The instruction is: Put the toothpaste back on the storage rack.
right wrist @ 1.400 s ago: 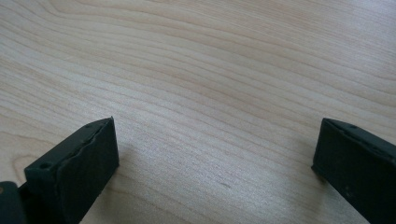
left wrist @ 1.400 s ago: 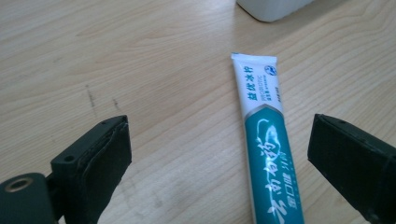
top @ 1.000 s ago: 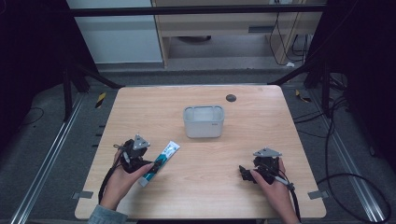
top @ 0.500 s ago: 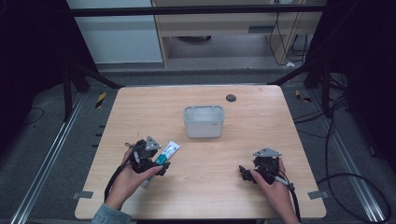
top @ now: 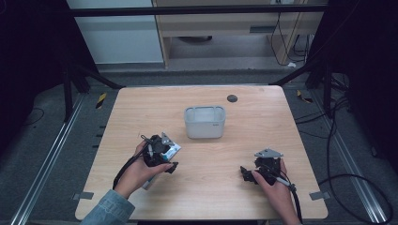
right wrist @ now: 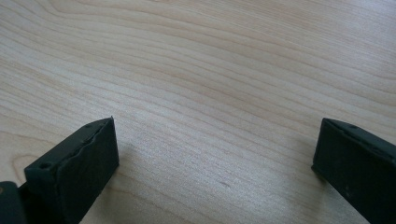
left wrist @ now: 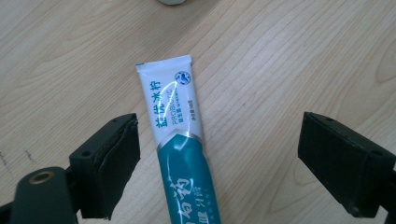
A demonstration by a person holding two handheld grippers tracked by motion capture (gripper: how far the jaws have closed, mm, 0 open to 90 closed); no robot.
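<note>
A white and teal toothpaste tube [left wrist: 180, 140] lies flat on the wooden table [top: 206, 197]. My left gripper [left wrist: 219, 163] hovers over it, open, with the tube between the jaws but closer to the left one; neither pad touches it. In the high view the left gripper [top: 162, 157] covers most of the tube [top: 173, 149]. My right gripper [top: 251, 173] rests near the table's front right, open, and in its own view the right gripper [right wrist: 215, 163] has bare wood between its jaws.
A translucent white bin [top: 204, 122] stands at the table's middle, beyond both grippers. A small dark round disc [top: 232, 98] lies near the far edge. Black frame posts and cables surround the table.
My left gripper has moved right and forward from beside the tube to over it, so that the tube now lies between its jaws. The right gripper has stayed put.
</note>
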